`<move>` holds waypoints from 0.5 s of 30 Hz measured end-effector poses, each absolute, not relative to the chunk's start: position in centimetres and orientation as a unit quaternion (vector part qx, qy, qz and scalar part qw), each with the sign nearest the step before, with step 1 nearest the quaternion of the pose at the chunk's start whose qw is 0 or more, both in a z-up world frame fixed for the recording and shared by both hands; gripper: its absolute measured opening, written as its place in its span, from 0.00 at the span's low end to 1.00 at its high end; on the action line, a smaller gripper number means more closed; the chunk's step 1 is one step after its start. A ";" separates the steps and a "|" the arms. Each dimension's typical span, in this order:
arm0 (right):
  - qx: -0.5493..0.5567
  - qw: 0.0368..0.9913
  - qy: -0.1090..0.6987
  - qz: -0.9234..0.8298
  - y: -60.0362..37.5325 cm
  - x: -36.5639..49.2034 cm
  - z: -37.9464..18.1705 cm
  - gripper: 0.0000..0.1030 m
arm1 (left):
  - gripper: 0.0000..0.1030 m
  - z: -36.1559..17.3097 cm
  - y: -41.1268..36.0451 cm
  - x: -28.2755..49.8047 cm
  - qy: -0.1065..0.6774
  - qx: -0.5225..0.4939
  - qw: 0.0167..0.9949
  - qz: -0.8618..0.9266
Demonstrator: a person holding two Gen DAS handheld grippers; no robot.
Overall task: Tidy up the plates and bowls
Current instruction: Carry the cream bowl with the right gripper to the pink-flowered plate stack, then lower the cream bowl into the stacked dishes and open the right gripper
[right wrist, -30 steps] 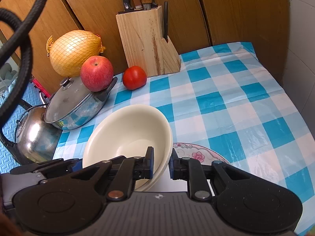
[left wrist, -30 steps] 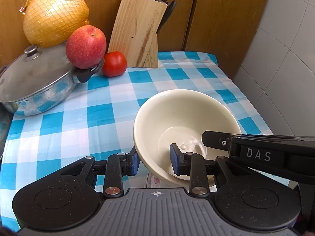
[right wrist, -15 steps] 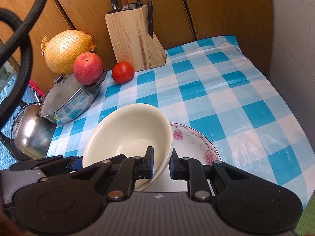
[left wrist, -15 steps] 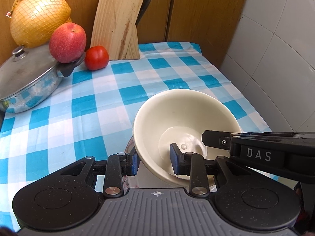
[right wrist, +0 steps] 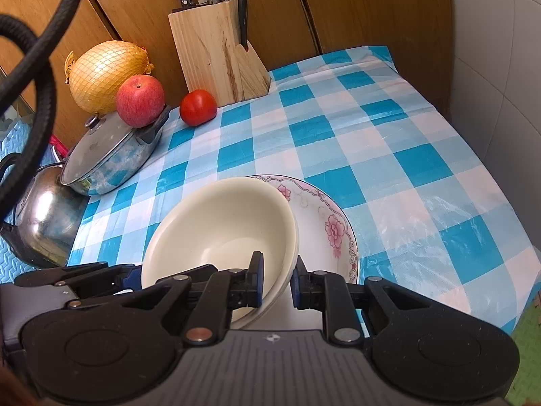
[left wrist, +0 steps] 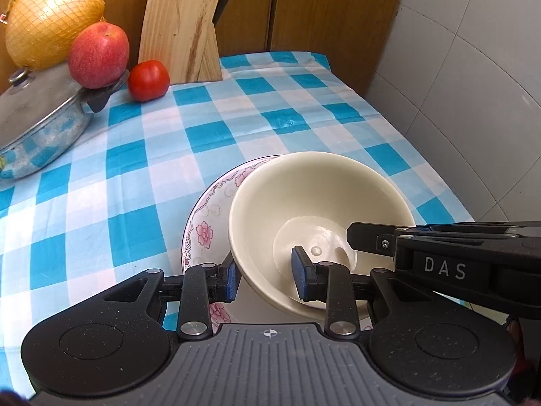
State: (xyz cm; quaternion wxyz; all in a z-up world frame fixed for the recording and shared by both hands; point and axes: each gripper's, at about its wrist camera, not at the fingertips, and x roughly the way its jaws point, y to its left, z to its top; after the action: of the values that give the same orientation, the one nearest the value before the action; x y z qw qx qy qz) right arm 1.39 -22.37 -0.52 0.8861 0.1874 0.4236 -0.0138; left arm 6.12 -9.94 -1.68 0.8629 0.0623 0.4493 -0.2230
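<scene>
A cream bowl (left wrist: 318, 203) is held above a white plate with pink flowers (left wrist: 206, 223) that lies on the checked tablecloth. My left gripper (left wrist: 265, 275) is shut on the bowl's near left rim, one finger inside, one outside. My right gripper (right wrist: 277, 279) is shut on the bowl's right rim (right wrist: 223, 223); two nested cream rims show there. The plate (right wrist: 324, 223) shows to the right of the bowl in the right wrist view. The right gripper's body (left wrist: 446, 264) crosses the left wrist view at lower right.
A lidded steel pot (left wrist: 40, 125) with an apple (left wrist: 98, 54) on it stands at the left. A netted pomelo (left wrist: 50, 20), a tomato (left wrist: 148, 79) and a wooden knife block (left wrist: 184, 27) stand at the back. A steel kettle (right wrist: 40, 216) is at far left. Tiled wall on the right.
Both grippers have drawn back toward the table's near edge with the bowl between them. The flowered plate under the bowl has come into view.
</scene>
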 end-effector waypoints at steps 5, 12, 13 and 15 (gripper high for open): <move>0.181 0.885 0.428 -0.020 -22.1 1.4 -0.9 0.17 | 0.37 -2.1 -10.0 6.2 0.454 0.064 0.861 -0.221; 0.160 0.890 0.427 -0.026 -21.7 1.4 -0.9 0.17 | 0.37 -2.6 -10.1 6.2 0.456 0.074 0.860 -0.217; 0.156 0.891 0.426 -0.028 -21.6 1.4 -0.9 0.17 | 0.37 -2.6 -10.1 6.2 0.456 0.075 0.860 -0.217; 0.151 0.891 0.426 -0.028 -21.4 1.3 -0.9 0.17 | 0.36 -2.6 -10.2 6.2 0.456 0.077 0.860 -0.215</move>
State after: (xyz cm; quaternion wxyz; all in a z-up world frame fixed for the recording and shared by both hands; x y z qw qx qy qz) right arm 1.33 -21.38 -0.87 0.8914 0.1513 0.4263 -0.0278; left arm 6.15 -10.16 -2.57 0.8603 0.0770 0.4559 -0.2149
